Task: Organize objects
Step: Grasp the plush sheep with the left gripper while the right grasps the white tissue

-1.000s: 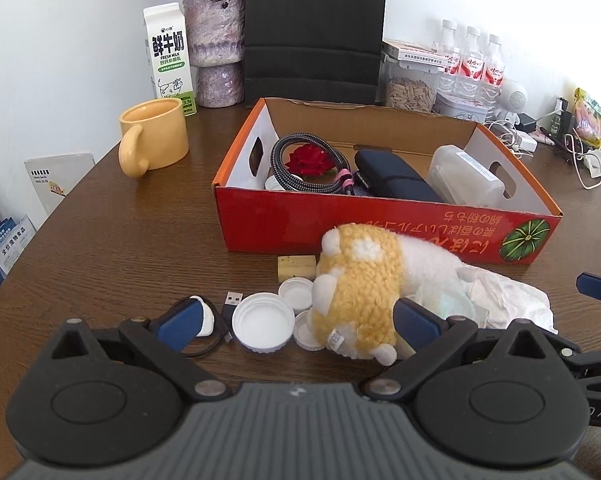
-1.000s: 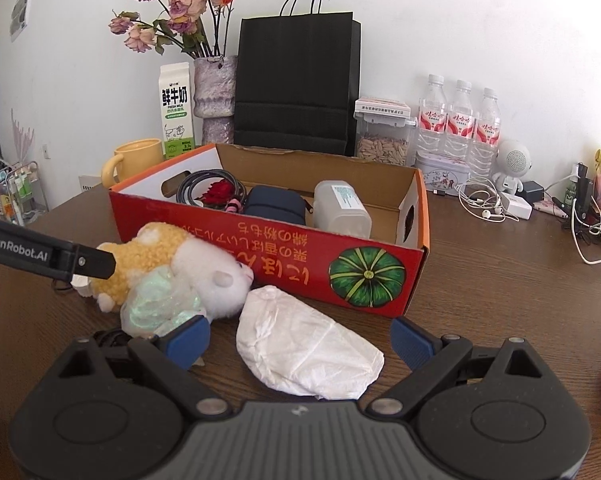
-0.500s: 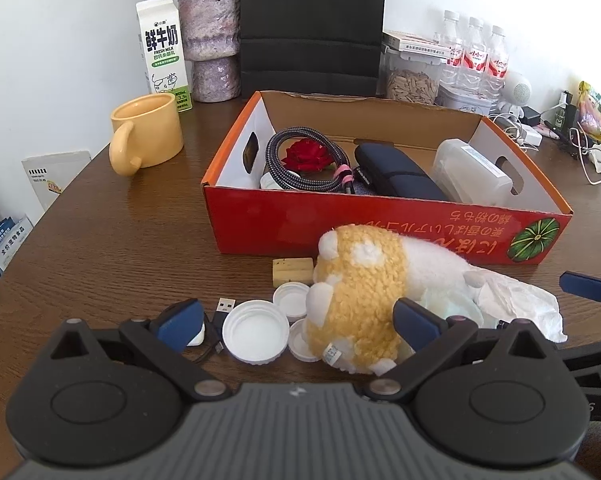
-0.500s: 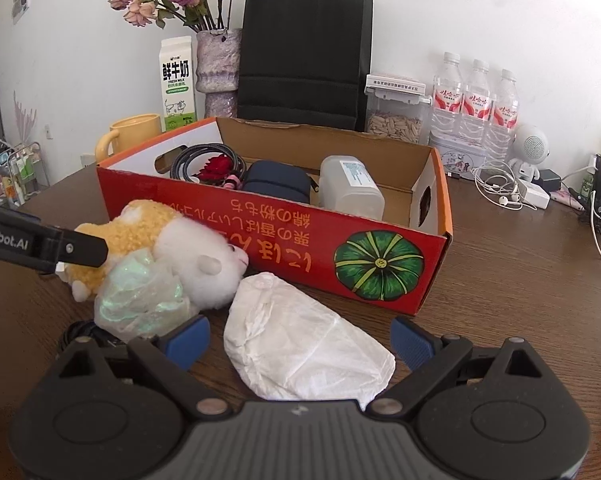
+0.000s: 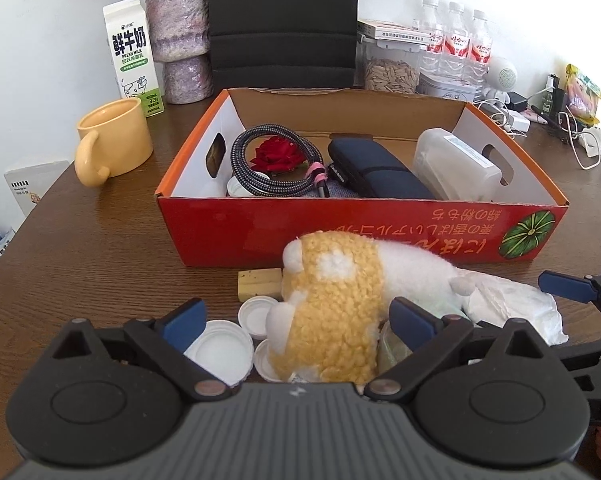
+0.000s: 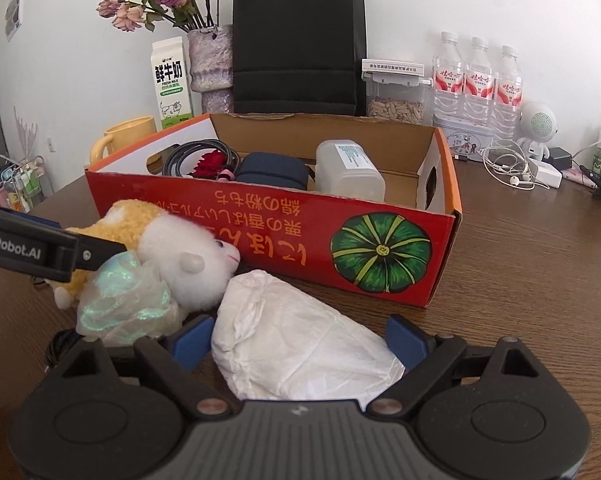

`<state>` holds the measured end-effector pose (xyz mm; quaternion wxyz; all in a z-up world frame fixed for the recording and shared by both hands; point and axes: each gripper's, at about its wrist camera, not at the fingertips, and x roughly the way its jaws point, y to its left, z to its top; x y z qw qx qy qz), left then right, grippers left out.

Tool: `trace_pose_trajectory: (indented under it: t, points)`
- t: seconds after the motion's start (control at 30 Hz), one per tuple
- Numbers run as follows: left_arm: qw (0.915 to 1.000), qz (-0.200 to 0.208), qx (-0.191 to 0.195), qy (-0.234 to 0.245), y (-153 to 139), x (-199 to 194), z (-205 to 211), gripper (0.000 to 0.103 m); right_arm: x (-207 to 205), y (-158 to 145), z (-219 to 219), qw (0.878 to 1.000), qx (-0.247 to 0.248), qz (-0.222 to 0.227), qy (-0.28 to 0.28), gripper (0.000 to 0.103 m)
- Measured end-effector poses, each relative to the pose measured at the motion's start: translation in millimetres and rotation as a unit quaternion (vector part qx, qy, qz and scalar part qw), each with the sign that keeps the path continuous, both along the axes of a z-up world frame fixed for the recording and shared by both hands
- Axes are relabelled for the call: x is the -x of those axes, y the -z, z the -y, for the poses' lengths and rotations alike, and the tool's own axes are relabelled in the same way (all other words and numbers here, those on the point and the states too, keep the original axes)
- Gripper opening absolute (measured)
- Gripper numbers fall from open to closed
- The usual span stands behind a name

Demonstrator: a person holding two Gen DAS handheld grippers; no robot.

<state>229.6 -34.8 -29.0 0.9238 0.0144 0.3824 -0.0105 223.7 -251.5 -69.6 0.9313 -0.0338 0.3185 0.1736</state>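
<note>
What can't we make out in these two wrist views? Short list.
- Left wrist view: the yellow-and-white plush toy hides part of the small white plastic lids and the table under it.
- Right wrist view: the red cardboard box's near wall hides the lower parts of its contents.
- Right wrist view: the right gripper is closing around the crumpled white plastic bag; pad contact unclear.
- Black cable: mostly hidden behind the gripper body.

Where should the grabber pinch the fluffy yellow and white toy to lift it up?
Probably around the plush toy's yellow middle, coming down from above. It lies on its side before the red box, and its soft body should squash between the left gripper's open fingers, which straddle it.
</note>
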Motion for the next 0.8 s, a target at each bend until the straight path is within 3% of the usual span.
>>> trace_pose_trajectory:
  t: [0.13,0.3,0.43,0.57,0.63,0.8]
  points:
    - [1.0000,-0.006,-0.002,0.006,3,-2,3,0.092,4,0,-3,1.000,0.005,0.004,-0.016,0.075]
    - [0.9999,-0.009,0.002,0.006,4,-2,3,0.087,5,-1,-5,1.000,0.007,0.007,-0.015,0.073]
    - [0.9999,-0.012,0.001,0.005,4,-2,2,0.088,-3,-3,2,1.000,0.002,0.001,-0.014,0.088]
    - [0.9999,-0.012,0.000,0.005,4,-1,2,0.090,-18,-2,8,1.000,0.001,-0.013,-0.020,0.089]
    - [0.9999,-0.013,0.001,0.005,5,-1,2,0.090,-26,2,10,0.999,-0.006,-0.029,-0.027,0.094]
    - [0.9999,-0.013,0.002,0.006,6,-1,2,0.088,-20,6,1,0.999,0.022,-0.016,-0.037,0.095]
